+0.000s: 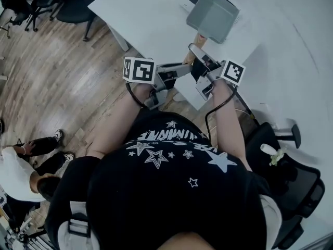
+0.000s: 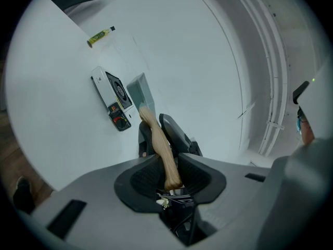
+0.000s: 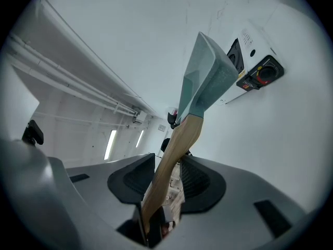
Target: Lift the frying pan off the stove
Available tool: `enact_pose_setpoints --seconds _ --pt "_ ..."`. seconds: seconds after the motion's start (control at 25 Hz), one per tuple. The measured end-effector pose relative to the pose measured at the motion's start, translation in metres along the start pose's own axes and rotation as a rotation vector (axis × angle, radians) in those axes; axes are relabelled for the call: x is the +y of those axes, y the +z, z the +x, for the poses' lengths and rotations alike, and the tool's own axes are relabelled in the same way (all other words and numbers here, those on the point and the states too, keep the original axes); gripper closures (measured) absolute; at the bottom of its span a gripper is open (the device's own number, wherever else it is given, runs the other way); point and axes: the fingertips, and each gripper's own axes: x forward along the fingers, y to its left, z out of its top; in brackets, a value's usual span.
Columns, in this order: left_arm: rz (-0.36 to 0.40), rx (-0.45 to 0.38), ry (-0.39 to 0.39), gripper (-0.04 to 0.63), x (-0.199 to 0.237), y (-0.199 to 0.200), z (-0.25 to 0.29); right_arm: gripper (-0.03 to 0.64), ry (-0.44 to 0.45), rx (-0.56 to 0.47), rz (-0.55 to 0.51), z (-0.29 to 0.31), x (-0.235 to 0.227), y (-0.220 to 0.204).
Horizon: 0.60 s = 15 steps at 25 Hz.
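Looks basically done to me: the pan (image 1: 213, 15) hangs in the air above the stove (image 2: 112, 99), not touching it. All that's left is maybe carrying it clear. Left tongs (image 2: 171, 174) pinch the very end of the wooden handle (image 2: 162, 150), and right tongs (image 3: 169, 179) clamp it too, nearer the stove.

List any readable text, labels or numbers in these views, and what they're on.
Nothing can be read with confidence.
Shirt: white lettering among stars, upside down in the head view, not legible.
Stove panel: small marks beside the knob, too small to read.
Bottle label: too small to read.
Marker cubes: square patterns only, no words.
Frying pan: no print visible.
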Motion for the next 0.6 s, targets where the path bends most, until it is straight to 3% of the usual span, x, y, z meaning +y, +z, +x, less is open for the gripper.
enact_pose_setpoints --seconds 0.36,0.6 --pt "-0.011 -0.062 0.026 0.480 -0.023 -0.058 -0.017 0.465 0.023 0.073 -0.006 -0.033 0.017 -0.053" --pt "-0.022 -0.089 0.041 0.480 -0.023 -0.070 -0.025 0.465 0.037 0.107 0.009 -0.035 0.019 -0.069"
